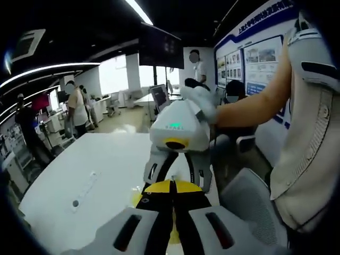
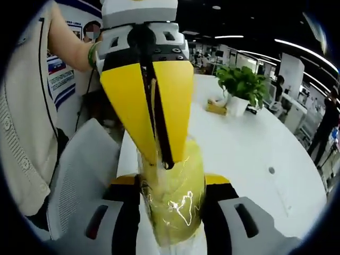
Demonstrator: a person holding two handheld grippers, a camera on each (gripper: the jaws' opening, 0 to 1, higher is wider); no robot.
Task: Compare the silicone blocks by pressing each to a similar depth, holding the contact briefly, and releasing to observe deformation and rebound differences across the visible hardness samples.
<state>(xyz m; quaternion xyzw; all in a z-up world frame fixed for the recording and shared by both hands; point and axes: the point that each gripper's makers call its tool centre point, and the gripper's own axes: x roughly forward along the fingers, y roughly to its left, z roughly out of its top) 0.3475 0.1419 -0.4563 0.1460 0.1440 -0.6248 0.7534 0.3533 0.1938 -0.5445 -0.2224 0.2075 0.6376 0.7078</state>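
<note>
Beige ribbed short-sleeved shirt [image 1: 311, 138]; white glove [image 1: 202, 101]; yellow-and-black claw [image 2: 151, 95].

In the left gripper view, the left hand-held gripper [image 1: 172, 223] rises from the bottom edge with its two yellow-tipped jaws pressed together, no gap showing between them. Facing it from above is the right hand-held gripper [image 1: 178, 178], a white body with a green light, held by a gloved hand [image 1: 202, 101] on a bare arm. Its jaws point down toward the left one's tips. A white table [image 1: 95, 164] lies below, carrying a thin clear strip [image 1: 85, 190]. A grey mesh chair [image 1: 249, 204] stands at right, beside the person's beige vest [image 1: 311, 133].
</note>
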